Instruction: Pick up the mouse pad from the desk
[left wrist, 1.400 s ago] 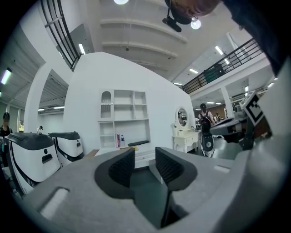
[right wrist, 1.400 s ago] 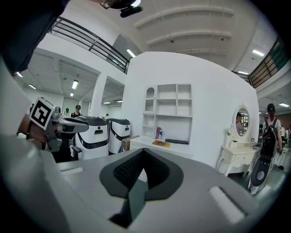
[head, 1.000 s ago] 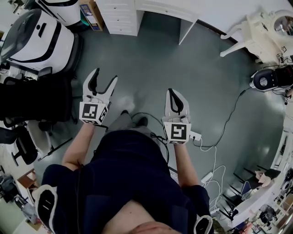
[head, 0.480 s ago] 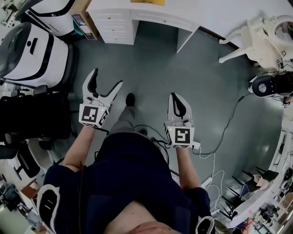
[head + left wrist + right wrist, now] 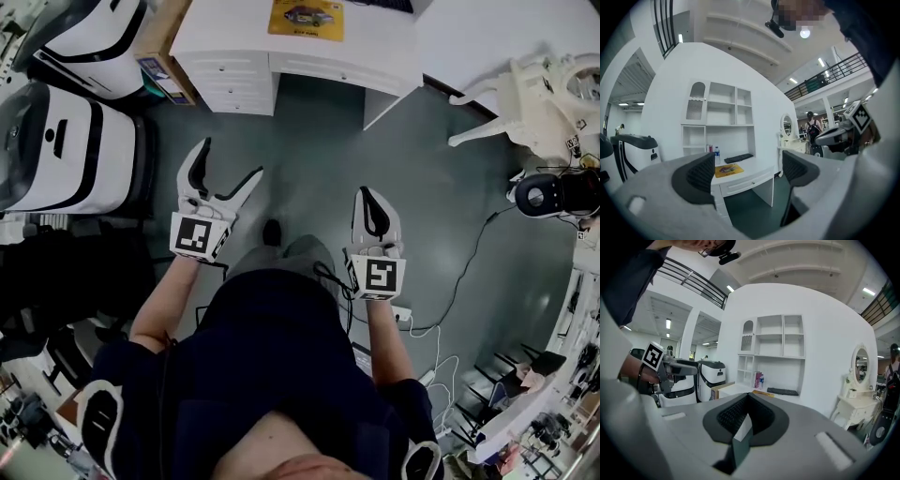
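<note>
Whereas the left hand-held gripper (image 5: pixel 749 169), spread, frames a yellow rectangular mouse pad (image 5: pixel 728 169) on the white surface (image 5: pixel 746 183), the right hand-held gripper (image 5: pixel 746 405) is pressed together.

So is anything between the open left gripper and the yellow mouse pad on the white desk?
Nothing visible. The left gripper, jaws wide apart, hangs over bare grey floor short of the white desk; the yellow rectangular mouse pad lies flat on its top, a black keyboard beside it.

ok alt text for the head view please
Seen from above, a person holds two grippers over a grey floor, the left gripper open, the right gripper shut. Ahead stands a white desk with a yellow mouse pad on it.
</note>
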